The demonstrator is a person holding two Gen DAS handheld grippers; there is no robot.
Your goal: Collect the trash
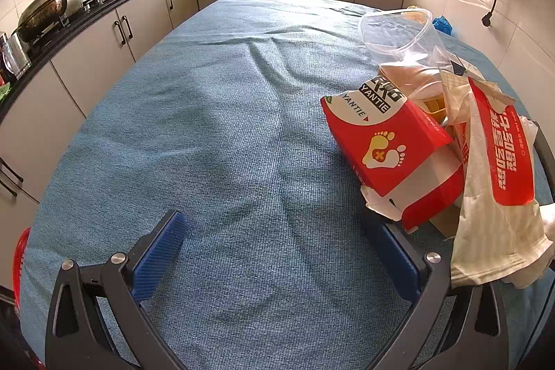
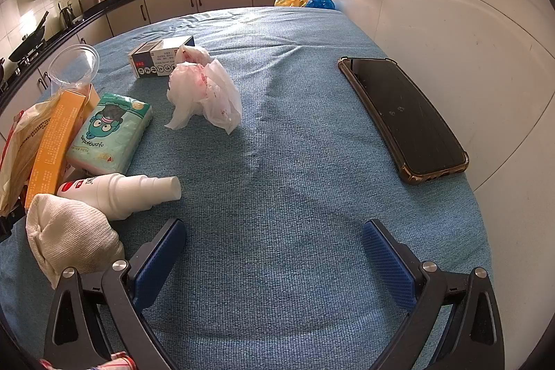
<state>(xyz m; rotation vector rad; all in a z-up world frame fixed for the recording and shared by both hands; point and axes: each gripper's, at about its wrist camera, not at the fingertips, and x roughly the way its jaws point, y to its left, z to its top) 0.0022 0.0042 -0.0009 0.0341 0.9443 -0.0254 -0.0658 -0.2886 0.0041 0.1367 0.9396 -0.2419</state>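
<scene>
The crumpled white wrapper (image 2: 204, 92) lies on the blue-covered desk (image 2: 295, 162) in the upper left-centre of the right wrist view, ahead and left of the right gripper (image 2: 274, 262), whose jaws gape wide and empty, as do those of the left gripper (image 1: 277, 262), which faces bare cloth.

In the right wrist view, the orange box (image 2: 57, 141) hides the base of the clear plastic cup (image 2: 73, 65) and one edge of the tissue pack (image 2: 111, 130). A white cloth (image 2: 71, 236) covers the spray bottle's (image 2: 121, 193) rear end. In the left wrist view, a red carton (image 1: 392, 148) and a crumpled bag (image 1: 499, 196) conceal whatever lies behind them, and the frame edge cuts off the bag's right side.
</scene>
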